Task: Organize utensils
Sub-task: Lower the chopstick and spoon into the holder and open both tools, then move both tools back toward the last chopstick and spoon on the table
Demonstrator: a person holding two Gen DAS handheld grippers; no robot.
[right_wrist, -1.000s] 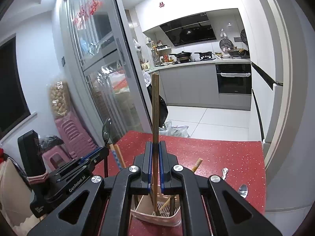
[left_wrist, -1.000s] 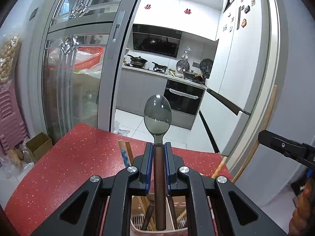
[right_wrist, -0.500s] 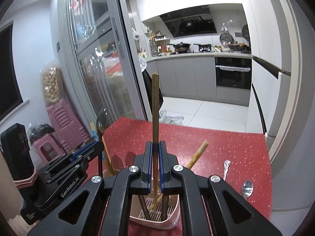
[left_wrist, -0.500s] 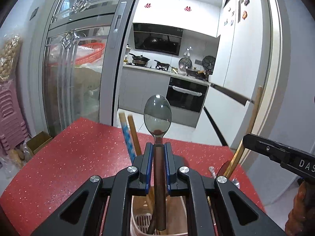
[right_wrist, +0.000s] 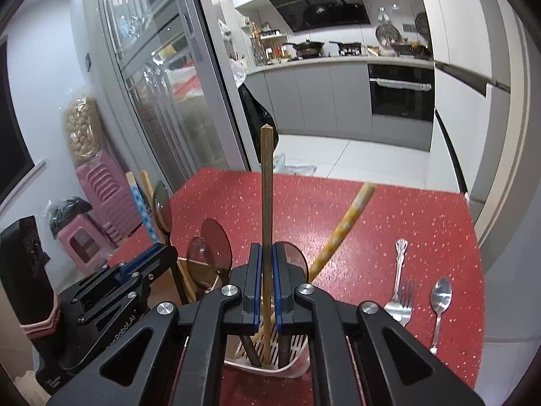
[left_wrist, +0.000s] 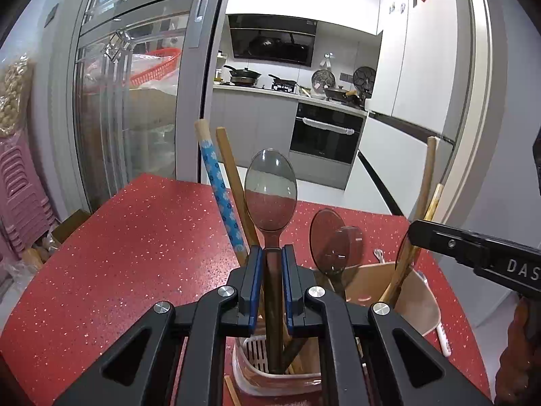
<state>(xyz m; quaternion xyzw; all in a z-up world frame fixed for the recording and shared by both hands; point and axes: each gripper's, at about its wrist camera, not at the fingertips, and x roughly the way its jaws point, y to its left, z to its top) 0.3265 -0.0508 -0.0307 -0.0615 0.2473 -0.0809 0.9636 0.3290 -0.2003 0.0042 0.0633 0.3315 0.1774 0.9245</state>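
The left gripper (left_wrist: 270, 270) squeezes the dark handle of a spoon (left_wrist: 270, 191). The spoon stands up, bowl on top. Its low end goes down into the holder (left_wrist: 414, 291) on the red table (left_wrist: 135, 247), but the gripper's black arms hide most of the holder.

The right gripper (right_wrist: 266, 270) is shut tight on a thin chopstick (right_wrist: 266, 182). It stands straight up, and its low end is inside the holder's white grid (right_wrist: 294, 341). You cannot see if it touches the bottom.

More spoons (left_wrist: 329, 242) and sticks (left_wrist: 219, 193) lean in the holder. Their bottoms are hidden.

A fork (right_wrist: 399, 291) and a small spoon (right_wrist: 439, 304) lie on the table, right of the holder. The fork's prongs are partly cut off by the gripper.
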